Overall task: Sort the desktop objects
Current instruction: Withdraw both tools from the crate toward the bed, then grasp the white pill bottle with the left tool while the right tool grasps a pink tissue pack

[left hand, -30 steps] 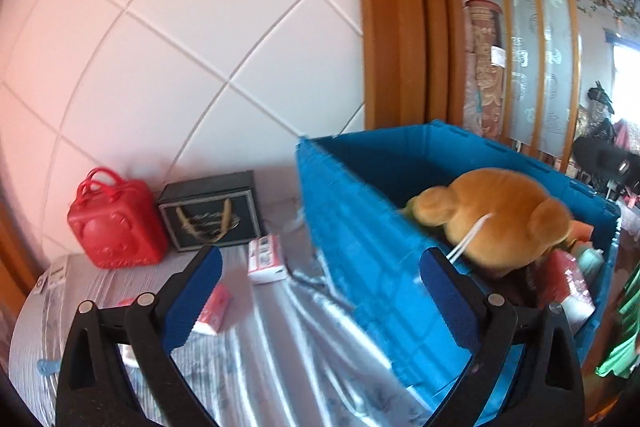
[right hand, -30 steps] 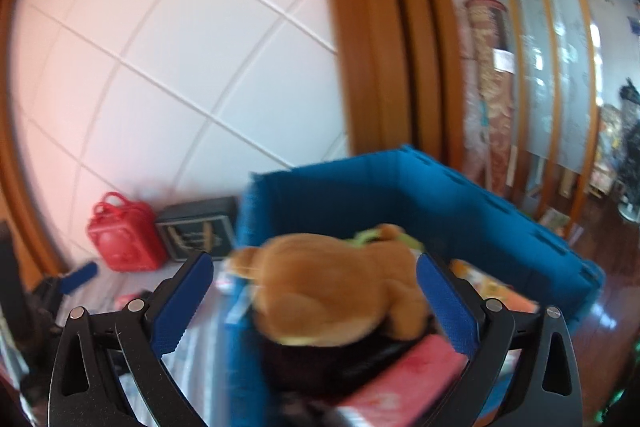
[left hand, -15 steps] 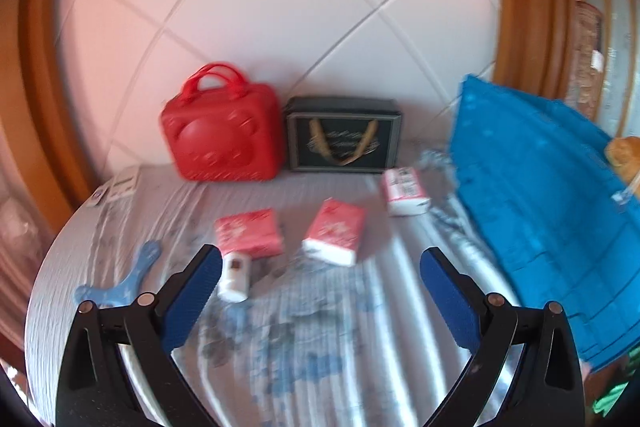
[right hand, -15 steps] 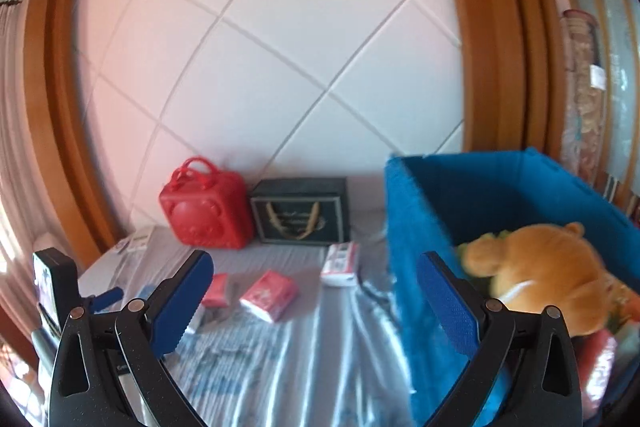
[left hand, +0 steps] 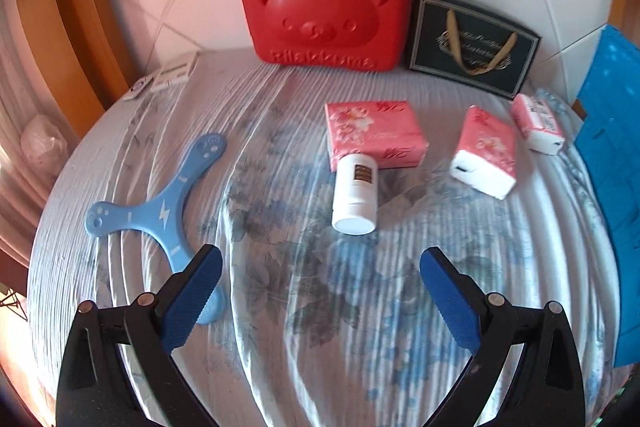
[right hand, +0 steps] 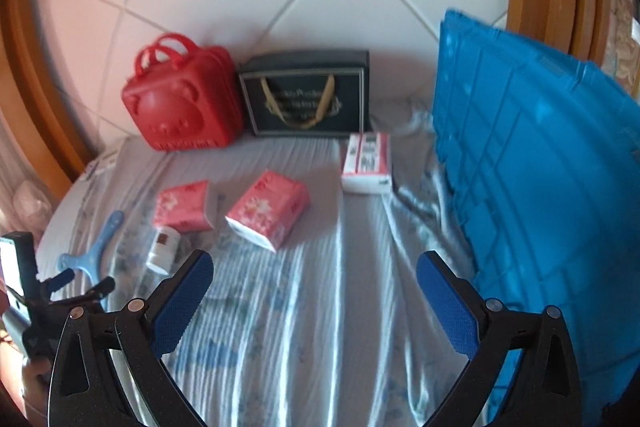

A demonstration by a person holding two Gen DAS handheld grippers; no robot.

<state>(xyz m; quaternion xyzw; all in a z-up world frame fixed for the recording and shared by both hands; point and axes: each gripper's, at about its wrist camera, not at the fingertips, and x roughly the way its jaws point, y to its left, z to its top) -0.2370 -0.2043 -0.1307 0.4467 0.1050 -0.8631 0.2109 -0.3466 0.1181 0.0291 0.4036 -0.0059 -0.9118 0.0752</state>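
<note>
White bottle (left hand: pixel 355 193), base toward camera

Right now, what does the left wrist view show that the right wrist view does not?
Only the left wrist view shows the open left gripper from behind and the full blue three-armed plastic boomerang. Only the right wrist view shows the open right gripper and most of the blue plastic crate's wall. Both show the red bear-face case, black gift bag, three pink tissue packs and white bottle.
</note>
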